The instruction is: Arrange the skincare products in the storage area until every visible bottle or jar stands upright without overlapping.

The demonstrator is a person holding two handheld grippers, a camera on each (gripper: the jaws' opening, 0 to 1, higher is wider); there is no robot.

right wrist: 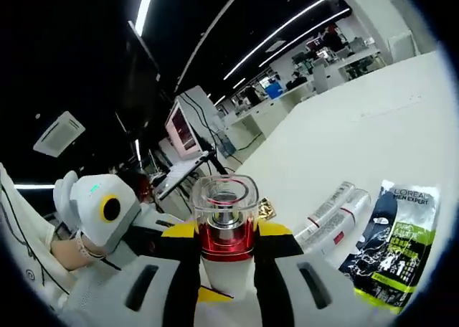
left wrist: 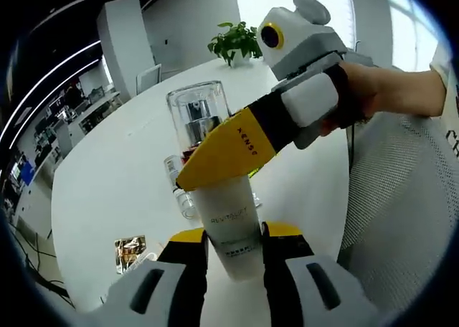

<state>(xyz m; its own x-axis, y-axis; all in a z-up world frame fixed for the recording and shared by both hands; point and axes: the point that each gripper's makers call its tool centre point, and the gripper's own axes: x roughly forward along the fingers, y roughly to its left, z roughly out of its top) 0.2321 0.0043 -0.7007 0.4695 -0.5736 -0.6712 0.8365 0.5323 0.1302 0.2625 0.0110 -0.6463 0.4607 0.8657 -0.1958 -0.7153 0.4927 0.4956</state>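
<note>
A white Revitalift bottle [left wrist: 231, 223] with a red collar and a clear cap [left wrist: 195, 112] sits between my left gripper's [left wrist: 235, 235] jaws, which are shut on its body. My right gripper [left wrist: 228, 151] comes in from the right, and its yellow jaw lies across the bottle just under the cap. In the right gripper view, my right gripper [right wrist: 228, 242] is shut on the same bottle's red collar [right wrist: 226, 239], and the clear cap [right wrist: 224, 198] rises above the jaws. The left gripper's body [right wrist: 107, 209] shows at the left, held by a hand.
The round white table [left wrist: 122, 176] carries two small tubes [right wrist: 333, 216], a L'Oreal Men Expert sachet [right wrist: 396, 244] and a small gold sachet [left wrist: 130, 252]. A potted plant [left wrist: 235, 40] stands at the far edge. A person's arm [left wrist: 401, 90] reaches in from the right.
</note>
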